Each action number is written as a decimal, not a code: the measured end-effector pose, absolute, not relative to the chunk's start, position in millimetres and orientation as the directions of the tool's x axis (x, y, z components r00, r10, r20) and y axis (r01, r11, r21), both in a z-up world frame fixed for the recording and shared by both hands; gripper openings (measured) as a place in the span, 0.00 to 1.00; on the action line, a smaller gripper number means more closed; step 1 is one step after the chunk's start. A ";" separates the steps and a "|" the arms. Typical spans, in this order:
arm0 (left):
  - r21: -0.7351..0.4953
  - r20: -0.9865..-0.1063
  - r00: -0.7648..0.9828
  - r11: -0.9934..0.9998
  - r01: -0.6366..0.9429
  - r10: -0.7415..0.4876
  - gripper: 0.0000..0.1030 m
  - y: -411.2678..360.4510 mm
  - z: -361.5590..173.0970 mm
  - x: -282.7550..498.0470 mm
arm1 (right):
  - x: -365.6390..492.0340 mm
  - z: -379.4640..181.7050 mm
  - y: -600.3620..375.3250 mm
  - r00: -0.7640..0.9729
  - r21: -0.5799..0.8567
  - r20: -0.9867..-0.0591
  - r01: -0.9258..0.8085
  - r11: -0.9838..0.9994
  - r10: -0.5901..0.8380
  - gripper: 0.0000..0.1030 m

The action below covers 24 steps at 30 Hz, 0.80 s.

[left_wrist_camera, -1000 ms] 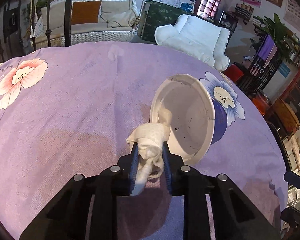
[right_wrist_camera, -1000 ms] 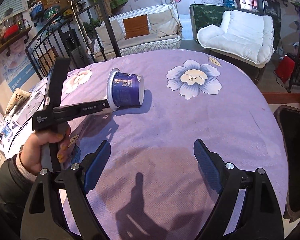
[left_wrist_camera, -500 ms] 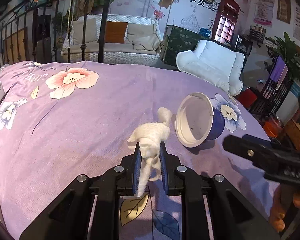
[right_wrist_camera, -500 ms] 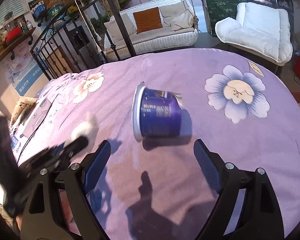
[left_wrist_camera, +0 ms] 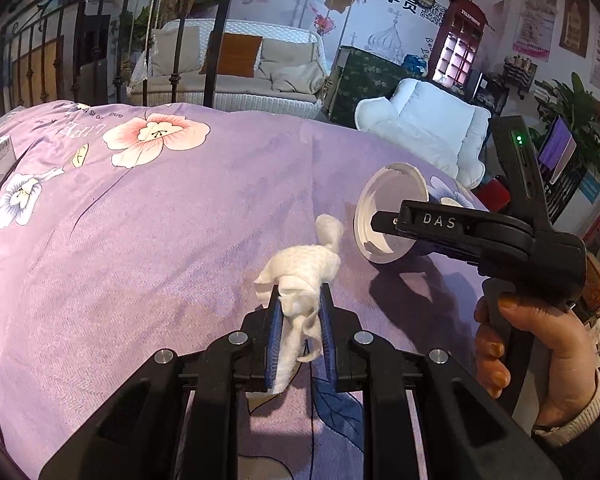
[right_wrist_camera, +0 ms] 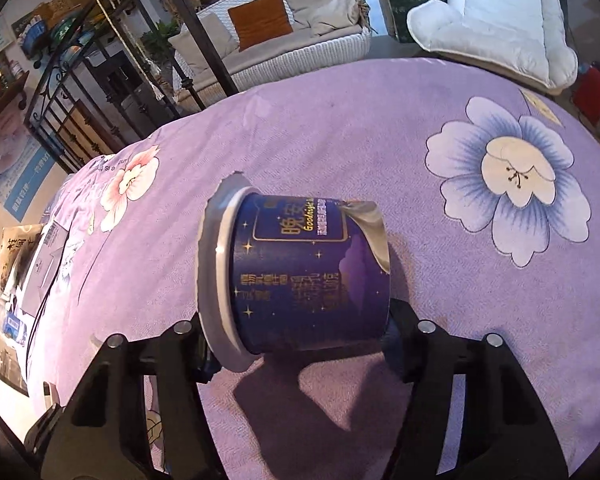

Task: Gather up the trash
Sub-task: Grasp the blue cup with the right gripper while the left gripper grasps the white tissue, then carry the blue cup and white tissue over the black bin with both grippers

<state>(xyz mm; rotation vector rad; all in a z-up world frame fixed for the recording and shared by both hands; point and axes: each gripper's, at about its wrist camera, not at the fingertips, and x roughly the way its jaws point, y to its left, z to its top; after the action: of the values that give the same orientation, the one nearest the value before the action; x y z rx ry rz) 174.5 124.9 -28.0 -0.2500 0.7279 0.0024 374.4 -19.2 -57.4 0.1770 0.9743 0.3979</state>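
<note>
While our left gripper (left_wrist_camera: pixel 298 320) keeps the crumpled tissue (left_wrist_camera: pixel 300 272) pinched just beside the cup (right_wrist_camera: pixel 300 272), our right gripper (right_wrist_camera: pixel 300 344) has closed in, its wide jaws now flanking that tipped cup, ready to grasp.

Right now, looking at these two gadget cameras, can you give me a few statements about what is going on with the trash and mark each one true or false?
1. The left gripper is clamped on a white crumpled tissue. True.
2. The blue cup stands upright. False: it lies on its side on the purple flowered cloth.
3. The right gripper has the cup between its fingers. True, though whether they press it I cannot tell.
4. The tissue is stuffed inside the cup. False: it is outside, held beside the cup's open mouth.
</note>
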 end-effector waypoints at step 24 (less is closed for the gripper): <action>-0.190 -0.631 0.761 0.981 0.037 -0.151 0.18 67.3 -11.5 155.6 | 252.7 -29.6 -126.4 0.547 0.348 -0.717 -0.256 0.902 0.432 0.33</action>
<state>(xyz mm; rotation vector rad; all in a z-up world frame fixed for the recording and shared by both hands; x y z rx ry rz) 155.6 67.3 -11.5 -0.1704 0.6991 -0.1023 252.7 -126.4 -29.6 0.2124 0.9048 0.4108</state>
